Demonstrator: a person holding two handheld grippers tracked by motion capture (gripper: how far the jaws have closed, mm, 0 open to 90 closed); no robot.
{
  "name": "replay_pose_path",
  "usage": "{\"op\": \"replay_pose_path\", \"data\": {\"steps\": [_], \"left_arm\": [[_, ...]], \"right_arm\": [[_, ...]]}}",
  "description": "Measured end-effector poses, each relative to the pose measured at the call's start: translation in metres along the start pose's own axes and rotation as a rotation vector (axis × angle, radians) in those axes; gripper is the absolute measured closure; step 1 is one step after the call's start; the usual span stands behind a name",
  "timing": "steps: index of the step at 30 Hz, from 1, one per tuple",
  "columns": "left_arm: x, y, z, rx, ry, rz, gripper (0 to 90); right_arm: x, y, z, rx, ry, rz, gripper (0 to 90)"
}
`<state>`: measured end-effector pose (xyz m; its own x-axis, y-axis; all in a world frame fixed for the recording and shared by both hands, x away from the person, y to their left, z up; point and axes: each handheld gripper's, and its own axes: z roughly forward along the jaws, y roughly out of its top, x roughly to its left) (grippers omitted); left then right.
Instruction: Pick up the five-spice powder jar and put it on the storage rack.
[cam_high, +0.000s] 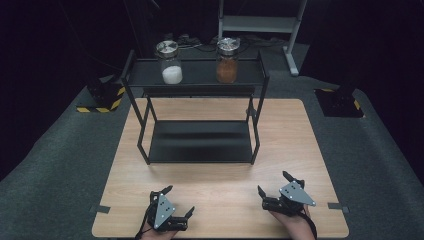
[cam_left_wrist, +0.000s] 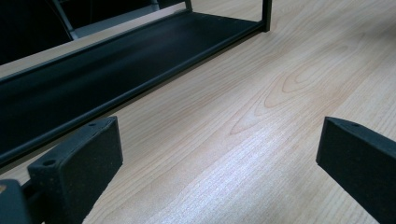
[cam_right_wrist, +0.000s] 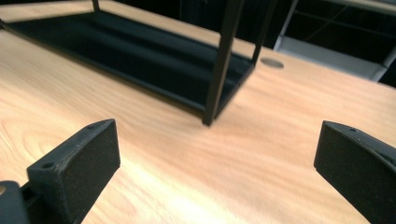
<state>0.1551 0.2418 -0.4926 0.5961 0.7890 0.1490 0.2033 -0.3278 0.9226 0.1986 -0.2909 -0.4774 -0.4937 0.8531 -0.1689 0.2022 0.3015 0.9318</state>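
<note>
The table (cam_high: 220, 205) is smooth pale wood; the rack (cam_high: 200, 141) is matt black metal; the jars (cam_high: 171, 62) are clear glass with shiny metal lids.

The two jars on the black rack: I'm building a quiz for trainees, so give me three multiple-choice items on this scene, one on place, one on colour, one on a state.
1. Where do the two jars stand?
A. on the rack's top shelf
B. on the rack's bottom shelf
C. on the table

2. What colour is the content of the left jar?
A. green
B. white
C. black

3. How are the two grippers?
A. both shut on jars
B. one open, one shut
C. both open, holding nothing

Answers:
1 A: the left jar and the right jar stand on the rack top shelf.
2 B: its fill is white; the other's is brown.
3 C: the left gripper and right gripper have their jaws spread over the bare table.
</note>
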Motion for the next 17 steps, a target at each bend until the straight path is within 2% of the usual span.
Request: {"op": "replay_pose_path", "data": {"steps": [5, 10, 17], "left_arm": [[-0.0007, -0.0003, -0.0005, -0.001, 0.004, -0.004, 0.6], [0.0, -0.0001, -0.0005, 0.0, 0.001, -0.007, 0.6], [0.0019, -0.0005, -0.0007, -0.001, -0.001, -0.024, 0.6]], "right_arm": [[-0.0021, -0.0019, 0.0026, 0.051, -0.015, -0.02, 0.0], [-0.0032, -0.002, 0.0034, 0.099, -0.007, -0.045, 0.0], [-0.0002, -0.0032, 0.0005, 0.098, -0.016, -0.062, 0.0]]}}
